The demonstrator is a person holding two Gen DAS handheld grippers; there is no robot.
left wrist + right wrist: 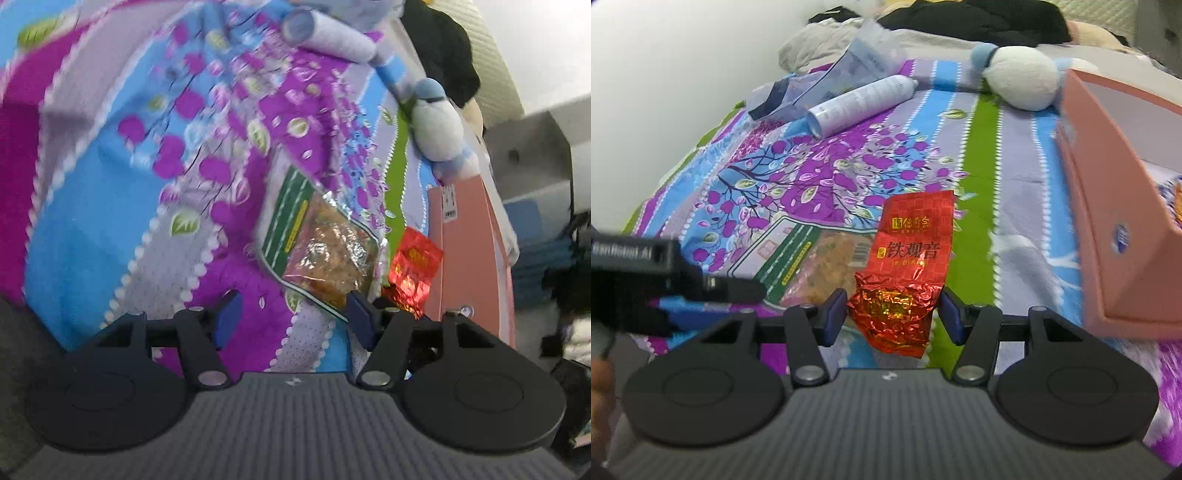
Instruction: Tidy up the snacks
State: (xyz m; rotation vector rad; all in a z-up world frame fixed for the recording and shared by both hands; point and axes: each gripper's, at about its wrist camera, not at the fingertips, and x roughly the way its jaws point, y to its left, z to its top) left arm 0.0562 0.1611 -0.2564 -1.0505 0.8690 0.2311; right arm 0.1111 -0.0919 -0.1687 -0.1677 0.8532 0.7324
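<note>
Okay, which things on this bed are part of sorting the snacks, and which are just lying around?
Part of the job:
red foil packet, between the right tool's pads
clear snack bag with green label
pink box
left tool, open, empty

Just lying about:
white spray can
plush bird
clear plastic bag
dark clothing
</note>
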